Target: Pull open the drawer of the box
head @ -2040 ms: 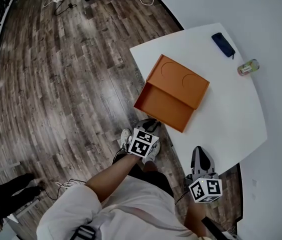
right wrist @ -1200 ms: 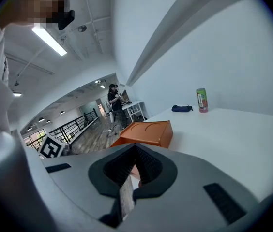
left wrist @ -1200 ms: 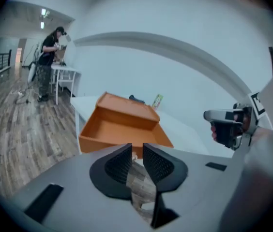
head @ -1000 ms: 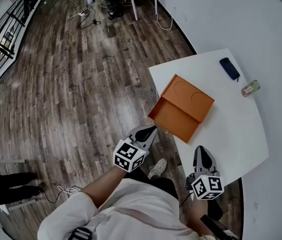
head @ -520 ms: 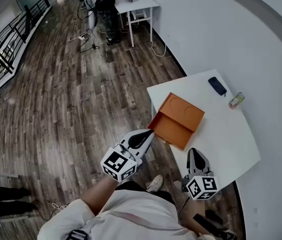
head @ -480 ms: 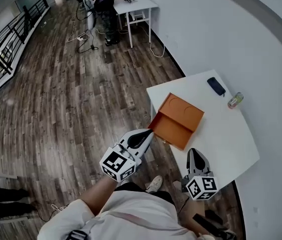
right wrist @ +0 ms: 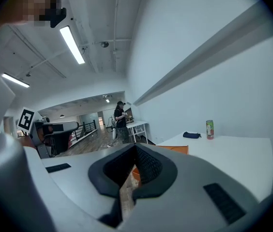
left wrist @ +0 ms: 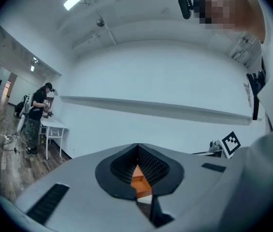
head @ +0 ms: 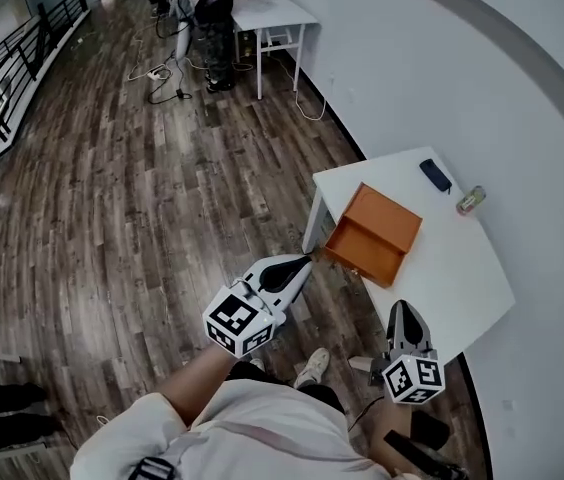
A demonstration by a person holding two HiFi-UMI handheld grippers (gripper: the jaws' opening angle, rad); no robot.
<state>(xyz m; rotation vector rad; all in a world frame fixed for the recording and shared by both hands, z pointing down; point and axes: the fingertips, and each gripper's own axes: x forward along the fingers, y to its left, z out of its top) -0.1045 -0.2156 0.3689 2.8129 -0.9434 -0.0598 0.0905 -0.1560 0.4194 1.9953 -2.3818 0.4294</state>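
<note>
- While the box [head: 390, 211] sits on the bench [head: 462, 268] by its left edge, its drawer [head: 365, 253] already looks slid out toward the bench's near side.
- Left claw [head: 307, 261]: shut, empty, just off the bench's near-left corner.
- Right claw [head: 403, 308]: shut, empty, off the bench's near edge.
- If more pull is needed, open the left claw, pinch the drawer's front lip and pull straight, with the right claw bracing the box.
</note>
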